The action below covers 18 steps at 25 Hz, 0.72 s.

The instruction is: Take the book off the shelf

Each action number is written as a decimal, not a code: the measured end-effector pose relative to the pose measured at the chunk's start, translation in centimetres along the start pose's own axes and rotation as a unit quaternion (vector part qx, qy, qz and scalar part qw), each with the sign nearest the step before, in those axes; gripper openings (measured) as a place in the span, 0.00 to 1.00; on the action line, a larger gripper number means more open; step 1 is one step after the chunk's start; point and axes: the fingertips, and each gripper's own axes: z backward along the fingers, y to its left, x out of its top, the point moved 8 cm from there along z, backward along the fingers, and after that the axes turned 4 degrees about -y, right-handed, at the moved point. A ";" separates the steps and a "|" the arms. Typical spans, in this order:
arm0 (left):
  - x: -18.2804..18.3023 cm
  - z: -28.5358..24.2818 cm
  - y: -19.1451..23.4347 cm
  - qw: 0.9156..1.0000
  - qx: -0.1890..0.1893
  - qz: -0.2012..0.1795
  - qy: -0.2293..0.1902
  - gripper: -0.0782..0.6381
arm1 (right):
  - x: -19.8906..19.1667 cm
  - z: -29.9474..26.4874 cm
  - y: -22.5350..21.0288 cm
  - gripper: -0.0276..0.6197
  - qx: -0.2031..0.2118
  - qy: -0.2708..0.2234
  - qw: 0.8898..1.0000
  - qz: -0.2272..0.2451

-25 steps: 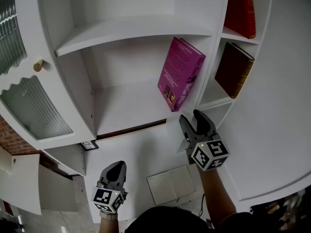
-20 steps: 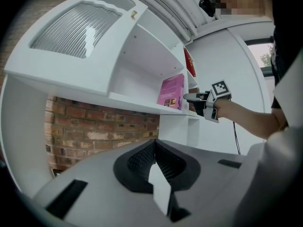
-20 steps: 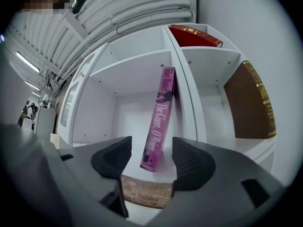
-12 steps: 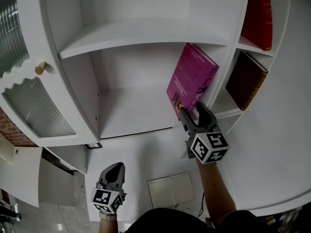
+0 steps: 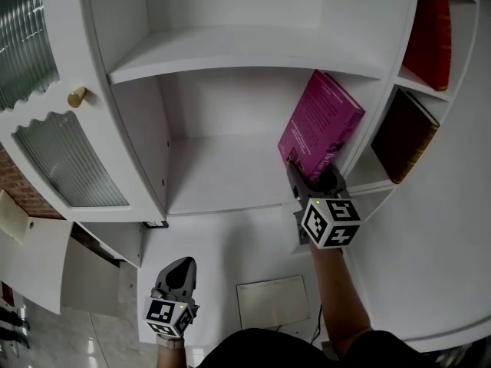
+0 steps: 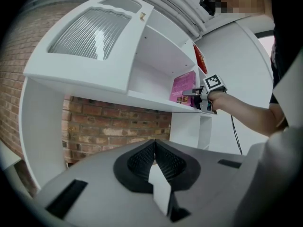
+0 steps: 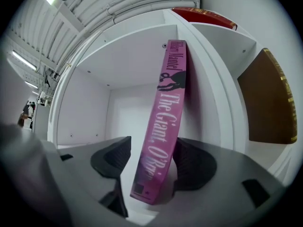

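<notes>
A magenta book (image 5: 318, 133) leans to the right against the wall of the middle shelf bay (image 5: 222, 179). My right gripper (image 5: 311, 176) points level into the bay. Its jaws have just been opening and stand wide. The lower spine of the book (image 7: 165, 126) sits between the pads, with a gap at the left pad. The right gripper (image 7: 152, 145) does not clamp the book. My left gripper (image 5: 182, 265) hangs low and left, well below the shelf, and holds nothing. In the left gripper view the left gripper (image 6: 155, 143) has its pads together.
A dark brown book (image 5: 403, 136) and a red book (image 5: 430, 29) stand in the narrow bays to the right. A ribbed glass cabinet door with a brass knob (image 5: 77, 96) is at the left. An open white booklet (image 5: 272, 301) lies below. Behind the shelf unit is a brick wall (image 6: 118, 131).
My right gripper has moved forward and up into the shelf bay, and its jaws now straddle the book's lower end. The left gripper has stayed low.
</notes>
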 end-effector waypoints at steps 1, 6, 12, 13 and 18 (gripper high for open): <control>0.0 0.1 0.1 1.000 0.003 0.000 0.000 0.12 | 0.0 -0.1 0.0 0.45 -0.001 0.003 1.000 0.001; -0.2 0.5 0.4 1.000 0.010 0.000 -0.001 0.12 | 0.0 -0.5 -0.1 0.45 -0.020 0.015 1.000 0.008; -0.2 1.5 0.5 1.000 0.015 0.002 0.001 0.12 | 0.1 -0.4 -0.5 0.35 -0.042 0.017 0.999 0.015; -0.2 1.8 0.6 1.000 0.016 0.000 -0.001 0.12 | 0.1 -0.4 -0.5 0.34 -0.043 0.017 0.999 0.014; 0.0 3.3 1.1 1.000 0.021 -0.001 -0.005 0.12 | 0.0 0.1 0.4 0.27 -0.030 0.020 0.999 0.018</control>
